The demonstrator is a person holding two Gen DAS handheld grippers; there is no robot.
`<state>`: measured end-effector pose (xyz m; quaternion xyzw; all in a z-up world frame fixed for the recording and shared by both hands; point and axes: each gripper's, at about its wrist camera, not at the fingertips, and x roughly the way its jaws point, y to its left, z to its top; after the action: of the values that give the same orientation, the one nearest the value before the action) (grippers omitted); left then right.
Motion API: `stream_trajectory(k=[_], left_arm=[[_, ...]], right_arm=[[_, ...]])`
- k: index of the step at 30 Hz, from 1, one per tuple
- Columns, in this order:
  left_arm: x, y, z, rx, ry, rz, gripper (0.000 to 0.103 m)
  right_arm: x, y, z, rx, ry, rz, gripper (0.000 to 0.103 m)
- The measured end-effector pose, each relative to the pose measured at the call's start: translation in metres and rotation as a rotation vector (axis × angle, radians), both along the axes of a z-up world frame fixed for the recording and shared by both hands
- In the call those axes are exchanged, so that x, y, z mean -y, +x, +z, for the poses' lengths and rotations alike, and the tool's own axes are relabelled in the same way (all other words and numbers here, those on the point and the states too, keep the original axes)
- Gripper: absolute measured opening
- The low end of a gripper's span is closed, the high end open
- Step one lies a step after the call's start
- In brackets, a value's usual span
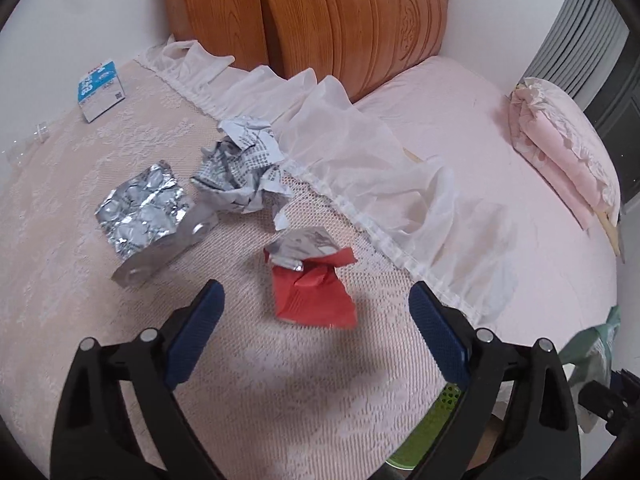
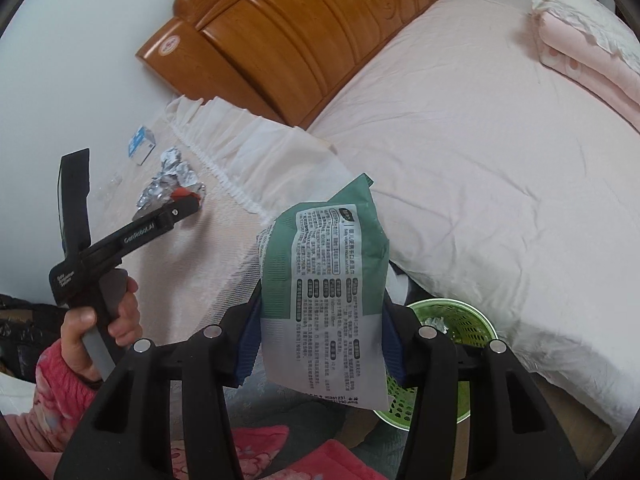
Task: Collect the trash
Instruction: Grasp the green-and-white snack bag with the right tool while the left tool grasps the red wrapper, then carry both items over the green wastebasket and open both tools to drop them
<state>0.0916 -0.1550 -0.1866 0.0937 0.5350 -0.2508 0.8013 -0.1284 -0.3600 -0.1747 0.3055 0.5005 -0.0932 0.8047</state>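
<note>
In the left wrist view my left gripper [image 1: 316, 300] is open and hovers just in front of a crumpled red and silver wrapper [image 1: 312, 280] on the lace-covered table [image 1: 80, 260]. A silver blister pack [image 1: 146, 208], crumpled printed paper [image 1: 240, 168] and a blue-white box [image 1: 100, 90] lie farther back. In the right wrist view my right gripper [image 2: 320, 344] is shut on a green and white wipes packet [image 2: 324, 292], held above a green basket [image 2: 456, 320]. The left gripper [image 2: 188, 204] shows there over the table.
A bed with a pink sheet [image 2: 480, 140] and wooden headboard [image 1: 320, 20] lies right of the table. A folded pink quilt [image 1: 560, 148] sits on the bed. A white ruffle [image 1: 360, 168] hangs along the table edge. A clear plastic piece [image 1: 40, 132] lies at the far left.
</note>
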Motion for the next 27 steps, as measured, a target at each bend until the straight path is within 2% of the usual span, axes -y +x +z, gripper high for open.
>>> stream_trajectory(k=[3, 6, 7, 8, 10, 14, 18, 23, 27], left_arm=[[0.009, 0.009, -0.012, -0.005, 0.034, -0.004, 0.079], [0.012, 0.012, -0.012, 0.022, 0.047, -0.018, 0.056], [0.012, 0.013, -0.011, 0.027, 0.043, -0.027, 0.046], [0.012, 0.014, -0.010, 0.025, 0.040, -0.033, 0.040], [0.012, 0.014, -0.007, 0.035, 0.046, -0.042, 0.036], [0.007, 0.004, 0.006, 0.067, 0.048, -0.059, 0.034], [-0.005, -0.020, 0.031, 0.085, 0.020, -0.068, 0.034], [-0.020, -0.067, 0.057, 0.066, -0.014, -0.097, 0.035], [-0.021, -0.110, 0.060, 0.033, -0.038, -0.152, 0.035]], right_arm=[[0.009, -0.006, -0.006, -0.014, 0.012, -0.037, 0.051], [0.014, -0.009, -0.011, -0.021, 0.019, -0.057, 0.051], [0.015, -0.008, -0.012, -0.023, 0.020, -0.060, 0.051], [0.016, -0.010, -0.014, -0.024, 0.021, -0.060, 0.051], [0.017, -0.007, -0.016, -0.027, 0.022, -0.055, 0.051], [0.016, -0.004, -0.017, -0.023, 0.021, -0.033, 0.051], [0.010, -0.001, -0.014, -0.008, 0.006, 0.005, 0.051], [0.000, -0.004, -0.008, 0.008, -0.007, 0.051, 0.051], [-0.008, -0.014, -0.005, 0.008, -0.026, 0.081, 0.051]])
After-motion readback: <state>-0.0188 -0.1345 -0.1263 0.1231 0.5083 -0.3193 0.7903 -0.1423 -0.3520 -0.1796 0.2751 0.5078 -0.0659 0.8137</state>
